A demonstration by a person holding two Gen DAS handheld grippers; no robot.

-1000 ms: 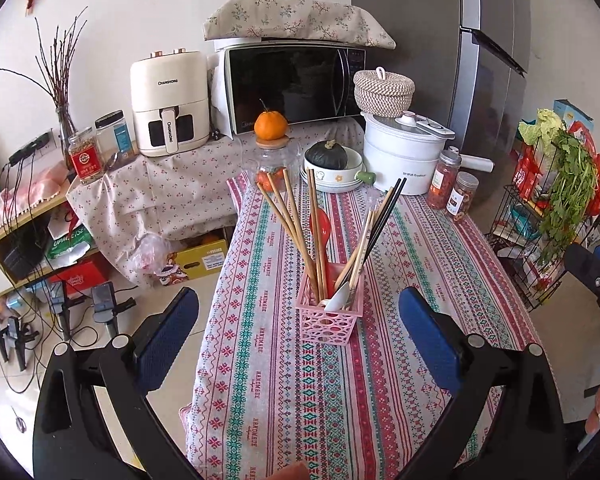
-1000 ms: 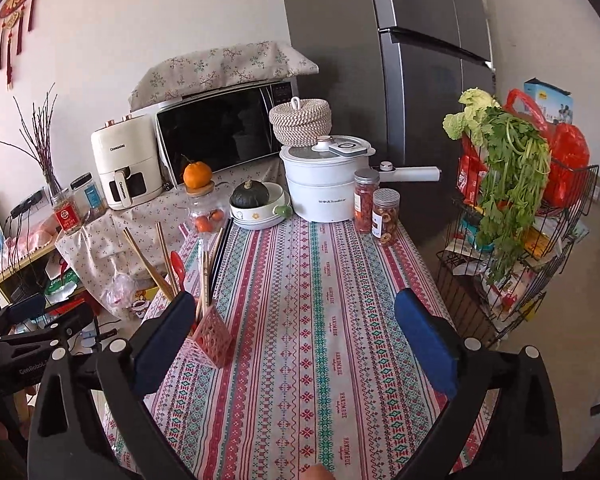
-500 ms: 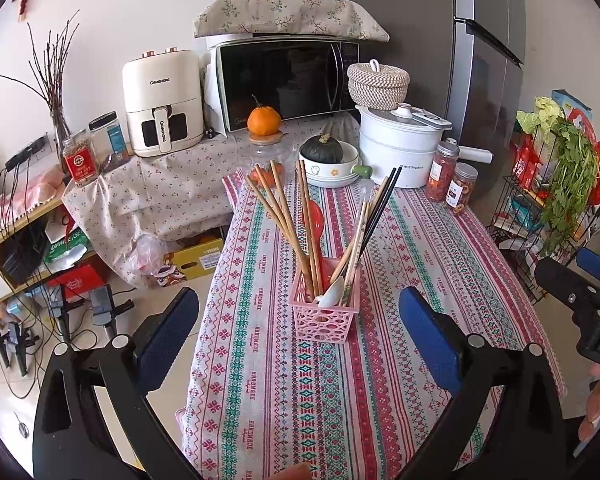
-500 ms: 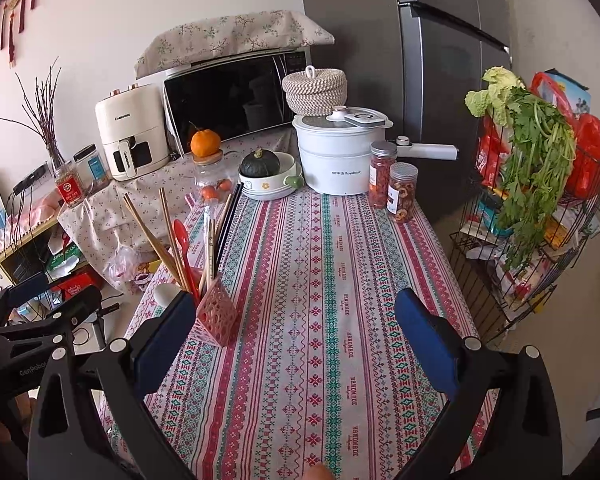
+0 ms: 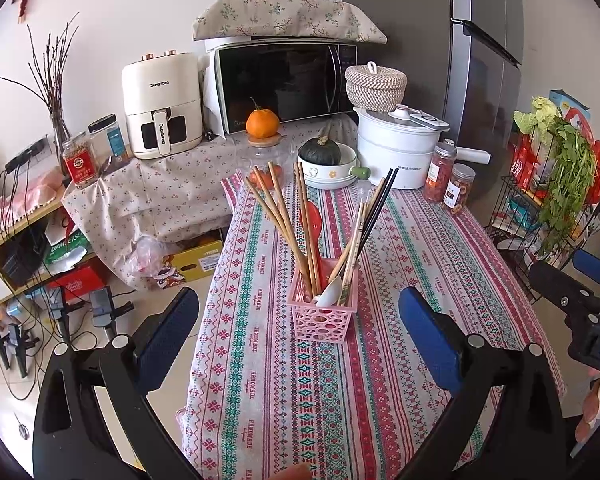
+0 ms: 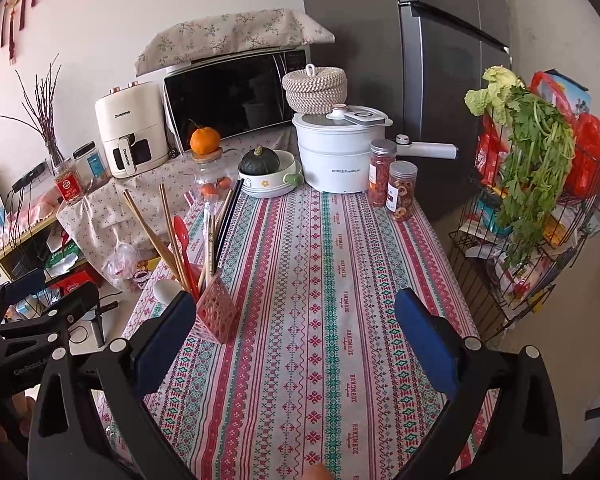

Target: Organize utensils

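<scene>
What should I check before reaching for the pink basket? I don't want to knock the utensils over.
1. Left gripper open, nothing held: ok.
2. Right gripper open, nothing held: ok.
3. Pink basket upright on the tablecloth: ok.
4. Left gripper lined up with the basket, which sits between its fingers in the left wrist view: ok.
5. Wooden chopsticks, black chopsticks, red spoon and white spoon lean outward, so a straight approach may brush them: not ok.
6. Basket's hold on the cloth: cannot tell.
</scene>
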